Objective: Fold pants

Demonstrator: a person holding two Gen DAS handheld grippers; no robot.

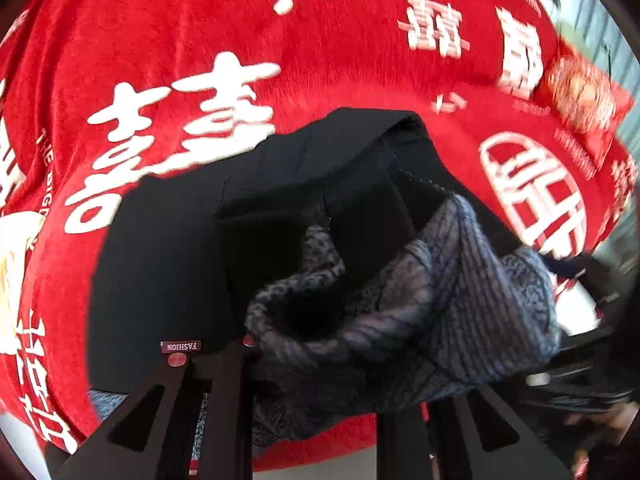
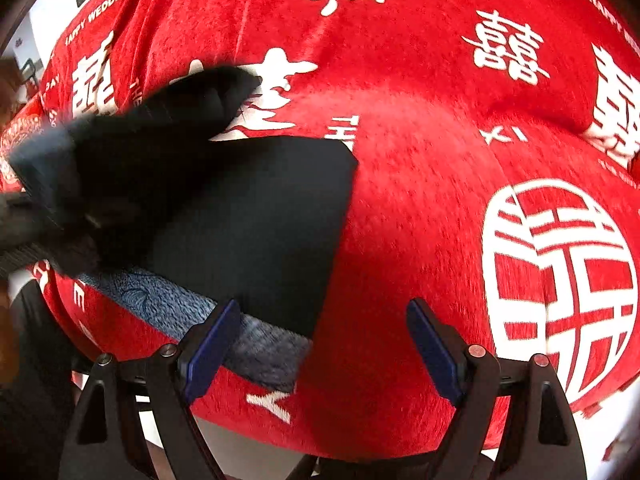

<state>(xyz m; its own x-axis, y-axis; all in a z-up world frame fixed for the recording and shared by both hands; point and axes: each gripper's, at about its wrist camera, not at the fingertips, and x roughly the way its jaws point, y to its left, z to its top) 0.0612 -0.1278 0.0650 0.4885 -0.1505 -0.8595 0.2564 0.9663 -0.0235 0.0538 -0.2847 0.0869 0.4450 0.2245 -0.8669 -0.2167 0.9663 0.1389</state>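
The black pants (image 1: 168,264) with a grey-blue fleece lining (image 1: 460,300) lie on a red cloth (image 1: 180,32) printed with white characters. My left gripper (image 1: 320,380) is shut on a bunched part of the pants, lining side out, and the fabric hides its fingertips. In the right wrist view the pants (image 2: 256,216) lie flat in a folded rectangle, with a strip of lining (image 2: 168,304) along the near edge. A blurred, lifted part of the pants (image 2: 152,128) hangs at the left. My right gripper (image 2: 324,344) stands open above the near right corner, with nothing between its blue pads (image 2: 212,344).
The red cloth (image 2: 440,160) covers the whole work surface and drops off at its near edge. A red printed packet (image 1: 580,96) lies at the far right. Dark, blurred shapes (image 1: 592,360) sit at the right edge of the left wrist view.
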